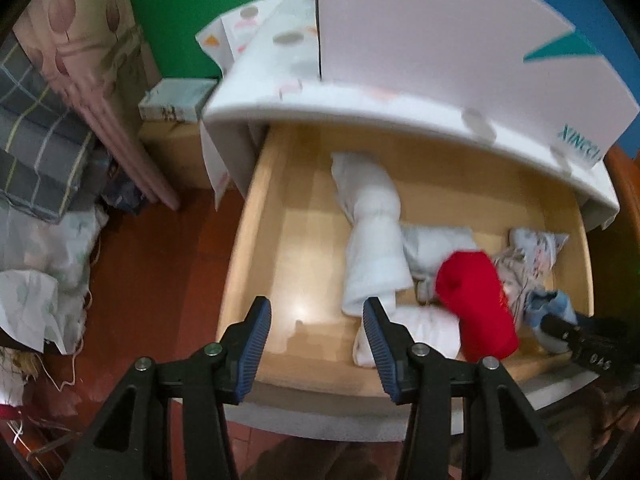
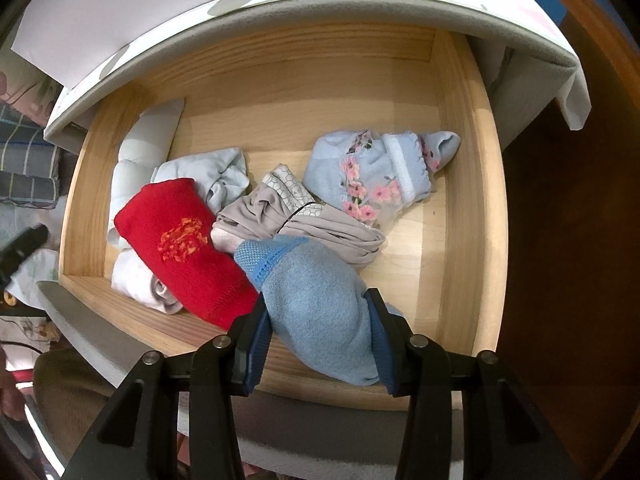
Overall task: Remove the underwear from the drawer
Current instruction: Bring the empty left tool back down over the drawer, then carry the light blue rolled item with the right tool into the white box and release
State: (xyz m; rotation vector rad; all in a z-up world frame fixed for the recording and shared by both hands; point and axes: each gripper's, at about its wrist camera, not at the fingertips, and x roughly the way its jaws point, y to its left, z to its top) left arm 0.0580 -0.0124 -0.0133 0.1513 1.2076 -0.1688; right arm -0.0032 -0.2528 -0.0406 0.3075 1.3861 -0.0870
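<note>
Wooden drawer [image 2: 460, 168]: red roll [image 2: 176, 240] beside gripped blue roll [image 2: 320, 320].

Two handheld grippers are seen, each built from black angular plastic arms with triangular cut-outs and joined by round silver screws. The left gripper [image 1: 316, 334] and the right gripper [image 2: 318, 330] are both fitted with ribbed dark-blue finger pads [image 1: 253, 354].

Wood drawer [image 2: 464, 184] w/ rolled underwear [image 2: 184, 240] on its bottom.
</note>
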